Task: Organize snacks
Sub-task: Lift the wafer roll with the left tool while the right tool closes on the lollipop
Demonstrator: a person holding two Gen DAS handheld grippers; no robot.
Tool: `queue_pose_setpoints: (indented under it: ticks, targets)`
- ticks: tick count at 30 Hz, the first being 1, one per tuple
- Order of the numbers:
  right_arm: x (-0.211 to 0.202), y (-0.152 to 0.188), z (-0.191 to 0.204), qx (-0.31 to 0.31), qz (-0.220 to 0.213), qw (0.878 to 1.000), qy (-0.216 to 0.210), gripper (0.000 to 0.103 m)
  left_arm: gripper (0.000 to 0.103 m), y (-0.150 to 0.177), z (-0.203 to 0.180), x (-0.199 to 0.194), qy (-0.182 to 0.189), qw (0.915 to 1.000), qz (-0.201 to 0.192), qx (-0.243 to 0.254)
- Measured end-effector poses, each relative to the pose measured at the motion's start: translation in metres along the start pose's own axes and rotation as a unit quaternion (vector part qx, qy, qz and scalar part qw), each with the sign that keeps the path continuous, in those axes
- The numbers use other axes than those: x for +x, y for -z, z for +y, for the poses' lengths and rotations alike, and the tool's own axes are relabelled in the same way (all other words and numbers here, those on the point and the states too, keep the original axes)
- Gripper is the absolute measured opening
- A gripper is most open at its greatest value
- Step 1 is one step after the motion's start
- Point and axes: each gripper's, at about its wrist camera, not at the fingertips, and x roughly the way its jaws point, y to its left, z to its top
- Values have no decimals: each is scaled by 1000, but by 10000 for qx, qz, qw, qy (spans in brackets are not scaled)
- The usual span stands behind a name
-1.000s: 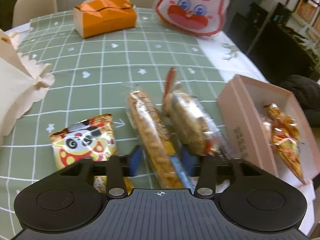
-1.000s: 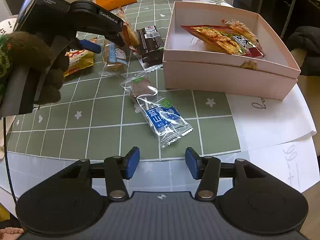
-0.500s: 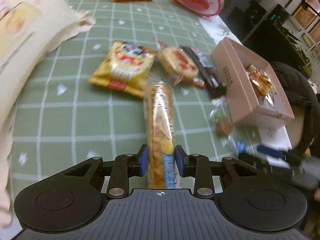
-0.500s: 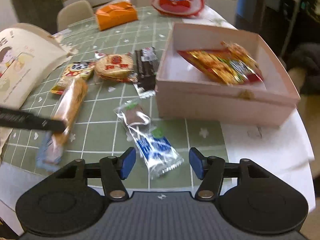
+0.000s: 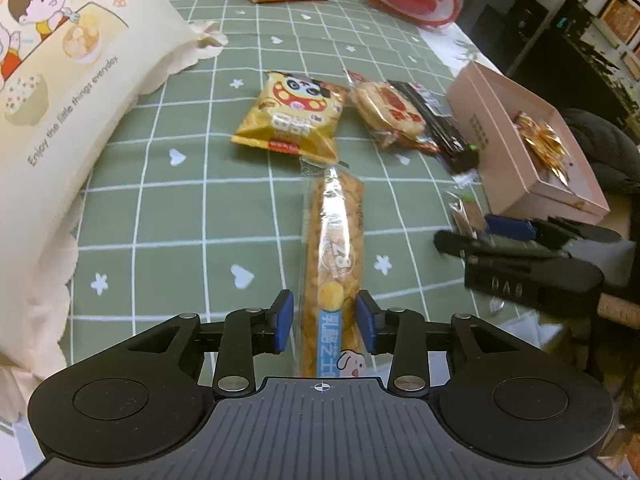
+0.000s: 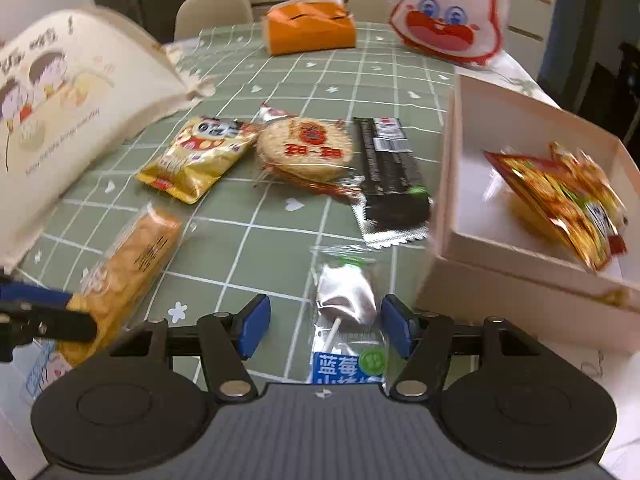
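room: dim behind the table, a couple of pale chairs (image 6: 214, 10) sitting at the far edge, dark shelving off to the right
table: green tablecloth (image 5: 180, 208) with a white grid and little hearts and flowers is covering it, white cloth showing at the near and right edges
cream bag (image 5: 60, 80): big cartoon-print thing lying along the left side
pink box (image 6: 520, 200): sitting open at the right edge, already holding a red-and-yellow snack packet (image 6: 560, 204)
bunny-face bag (image 6: 448, 12) and orange tissue box (image 6: 310, 26): sitting at the far end
loose snacks: yellow panda chip bag (image 5: 294, 116), round rice cracker (image 6: 306, 148) and black bar (image 6: 390, 164) are lying in a row mid-table
left gripper (image 5: 324, 322): jaws are opening, long biscuit stick pack (image 5: 334, 240) is lying between the blue pads, small gaps on both sides, so not pinching it
right gripper (image 6: 324, 326): jaws standing apart, straddling the clear blueberry lollipop packet (image 6: 346, 320) on the cloth just beside the box, pads not touching it
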Motion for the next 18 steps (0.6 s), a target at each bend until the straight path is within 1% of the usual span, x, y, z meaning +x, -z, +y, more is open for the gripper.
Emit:
queue_pose_setpoints:
  ticks: [1,2,4,6,8,9,13,15,18]
  targets:
    - [0,-1,4,-51,49,10000,36,57,41,-2,-1,2,-23,10000,-1,13]
    - [-1,-1,6,-35,90,10000,6,57,42,-5,-2,3,-45,10000,7,35]
    - [-8,3,8,84,214,9993,-296,57,43,-10,-6,8,-25,9999,65,81]
    - [-15,8,7,167,360,9968,-687,58,42,-10,-9,12,21,9998,145,151]
    - [-25,13,7,183,448,9925,-1126,57,42,-11,-13,17,-22,9995,225,235]
    - [-30,16,6,144,420,9920,-1183,58,42,-11,-14,19,-27,9994,253,255]
    - [-36,21,3,-76,342,9957,-857,60,41,-10,-16,25,-68,9991,324,251]
    - [-28,20,-3,157,553,9953,-777,61,41,-8,-17,25,-90,9989,333,316]
    - [-26,15,-8,574,569,9925,-919,61,40,-6,-14,23,-55,9992,318,245]
